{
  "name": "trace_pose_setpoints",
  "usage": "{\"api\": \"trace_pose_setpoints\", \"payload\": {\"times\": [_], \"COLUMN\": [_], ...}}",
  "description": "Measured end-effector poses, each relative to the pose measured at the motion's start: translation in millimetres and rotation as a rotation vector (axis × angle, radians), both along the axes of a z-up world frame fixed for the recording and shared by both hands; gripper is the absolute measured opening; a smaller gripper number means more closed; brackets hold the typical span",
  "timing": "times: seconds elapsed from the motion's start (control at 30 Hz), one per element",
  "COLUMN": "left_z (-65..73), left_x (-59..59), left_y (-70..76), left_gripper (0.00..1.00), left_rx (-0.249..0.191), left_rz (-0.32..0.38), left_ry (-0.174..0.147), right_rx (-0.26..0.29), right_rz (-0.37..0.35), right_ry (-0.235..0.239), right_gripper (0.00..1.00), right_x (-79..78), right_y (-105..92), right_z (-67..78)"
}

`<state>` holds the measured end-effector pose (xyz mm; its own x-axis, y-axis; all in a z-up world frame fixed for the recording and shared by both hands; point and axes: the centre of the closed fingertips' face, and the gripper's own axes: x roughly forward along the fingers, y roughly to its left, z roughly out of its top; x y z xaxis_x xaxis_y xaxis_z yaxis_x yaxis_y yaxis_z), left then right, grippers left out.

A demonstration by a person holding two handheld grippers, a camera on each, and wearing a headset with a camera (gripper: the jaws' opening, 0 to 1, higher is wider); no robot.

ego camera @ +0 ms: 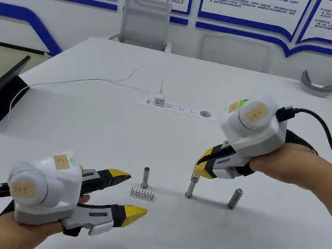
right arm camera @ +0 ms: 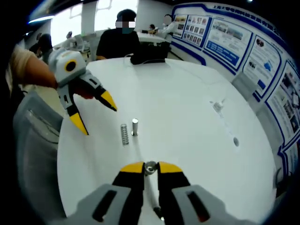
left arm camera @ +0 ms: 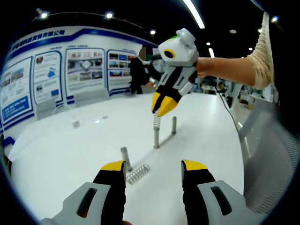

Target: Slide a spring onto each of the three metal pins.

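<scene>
One spring [ego camera: 194,178] is pinched by the right gripper [ego camera: 198,171] atop the middle pin [ego camera: 190,192], while the left gripper [ego camera: 134,193] gapes at nine o'clock of a loose spring [ego camera: 142,194].

Left gripper [left arm camera: 153,166] gapes before a loose spring [left arm camera: 138,172]; right gripper [left arm camera: 162,107] pinches a second spring [left arm camera: 156,123] atop a pin [left arm camera: 156,139].

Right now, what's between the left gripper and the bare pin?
One loose spring, lying flat just short of the bare pin, ahead of the open left gripper. The head view and the left gripper view both show it.
</scene>
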<state>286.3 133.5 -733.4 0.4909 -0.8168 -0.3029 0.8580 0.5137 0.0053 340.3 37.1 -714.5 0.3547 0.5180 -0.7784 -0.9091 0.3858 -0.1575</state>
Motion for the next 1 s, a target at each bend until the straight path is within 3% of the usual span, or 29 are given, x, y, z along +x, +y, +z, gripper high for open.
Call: {"api": "trace_pose_setpoints", "payload": {"times": [1.0], "left_z": [-4.9], "left_x": [1.1], "left_y": [0.5], "left_gripper": [0.48], "left_rx": [0.005], "left_rz": [0.001], "left_ry": [0.012], "right_rx": [-0.009], "right_rz": [-0.053], "right_ry": [0.058], "right_gripper": [0.12], "right_x": [3.4], "right_y": [-3.2], "right_z": [-48.3]}}
